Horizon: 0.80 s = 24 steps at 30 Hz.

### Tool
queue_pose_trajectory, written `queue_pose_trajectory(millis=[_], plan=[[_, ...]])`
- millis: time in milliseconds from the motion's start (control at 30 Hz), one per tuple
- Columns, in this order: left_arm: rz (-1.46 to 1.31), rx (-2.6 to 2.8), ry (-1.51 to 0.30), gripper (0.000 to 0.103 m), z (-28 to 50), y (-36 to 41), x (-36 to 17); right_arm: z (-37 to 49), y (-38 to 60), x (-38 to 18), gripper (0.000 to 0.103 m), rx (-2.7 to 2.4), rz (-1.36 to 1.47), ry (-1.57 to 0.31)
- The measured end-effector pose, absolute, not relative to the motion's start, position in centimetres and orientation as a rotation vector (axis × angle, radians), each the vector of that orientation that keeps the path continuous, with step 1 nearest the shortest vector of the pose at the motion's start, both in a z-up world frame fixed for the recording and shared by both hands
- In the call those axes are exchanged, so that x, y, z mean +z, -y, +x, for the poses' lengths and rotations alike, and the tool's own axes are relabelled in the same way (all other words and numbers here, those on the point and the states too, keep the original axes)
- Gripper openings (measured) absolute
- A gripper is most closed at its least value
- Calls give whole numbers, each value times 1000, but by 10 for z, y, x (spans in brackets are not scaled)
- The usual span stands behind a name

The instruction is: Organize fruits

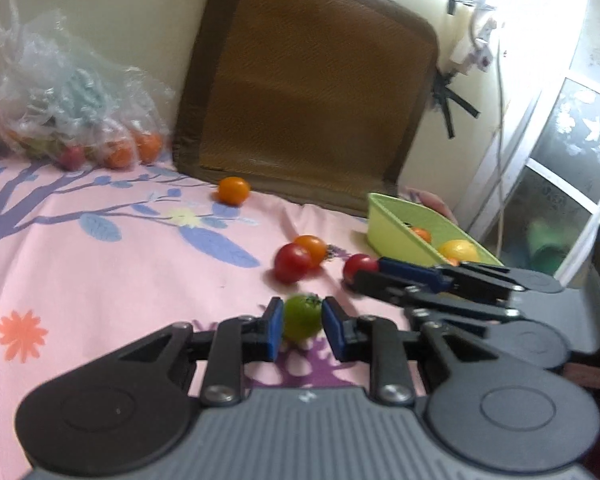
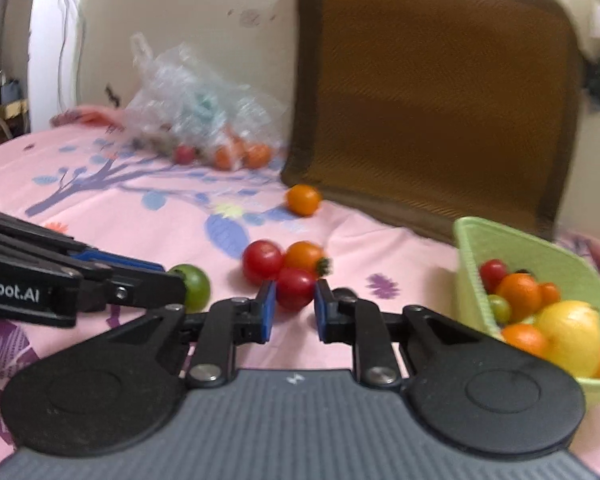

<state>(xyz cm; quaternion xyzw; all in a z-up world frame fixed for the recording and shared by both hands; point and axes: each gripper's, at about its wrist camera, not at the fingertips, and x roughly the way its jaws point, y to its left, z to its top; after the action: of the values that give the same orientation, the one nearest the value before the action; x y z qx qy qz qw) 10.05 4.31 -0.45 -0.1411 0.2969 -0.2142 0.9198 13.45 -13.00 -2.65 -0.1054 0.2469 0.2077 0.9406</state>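
My left gripper point(image 1: 302, 320) is shut on a green tomato point(image 1: 302, 316), low over the pink flowered sheet point(image 1: 100, 280). My right gripper point(image 2: 295, 300) is shut on a red tomato point(image 2: 295, 288); it shows from the side in the left wrist view point(image 1: 364, 276). A red tomato point(image 2: 261, 261) and an orange one point(image 2: 305, 255) lie touching just beyond. Another orange tomato point(image 2: 303, 199) lies farther back by the cushion. A light green basket point(image 2: 512, 248) at the right holds a lemon point(image 2: 570, 336), oranges and small tomatoes.
A brown cushion point(image 2: 432, 92) leans on the wall behind. A clear plastic bag point(image 2: 204, 108) with more fruit lies at the back left. A window point(image 1: 572, 152) is at the far right in the left wrist view.
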Motion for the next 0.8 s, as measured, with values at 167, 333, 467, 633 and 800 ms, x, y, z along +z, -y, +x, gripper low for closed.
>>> queue_pose_trajectory(millis=[167, 333, 467, 633, 800], plan=[[-302, -552, -602, 20, 107, -9, 10, 108, 170, -7, 23, 385, -139, -405], [-314, -622, -589, 20, 127, 40, 29, 111, 223, 11, 23, 257, -99, -322], [-310, -628, -598, 20, 144, 74, 35, 129, 260, 7, 23, 211, -43, -345], [-284, -609, -627, 23, 160, 114, 31, 146, 288, -2, 24, 220, 13, -378], [-271, -530, -633, 38, 168, 133, 26, 141, 305, -9, 43, 209, 115, -351]])
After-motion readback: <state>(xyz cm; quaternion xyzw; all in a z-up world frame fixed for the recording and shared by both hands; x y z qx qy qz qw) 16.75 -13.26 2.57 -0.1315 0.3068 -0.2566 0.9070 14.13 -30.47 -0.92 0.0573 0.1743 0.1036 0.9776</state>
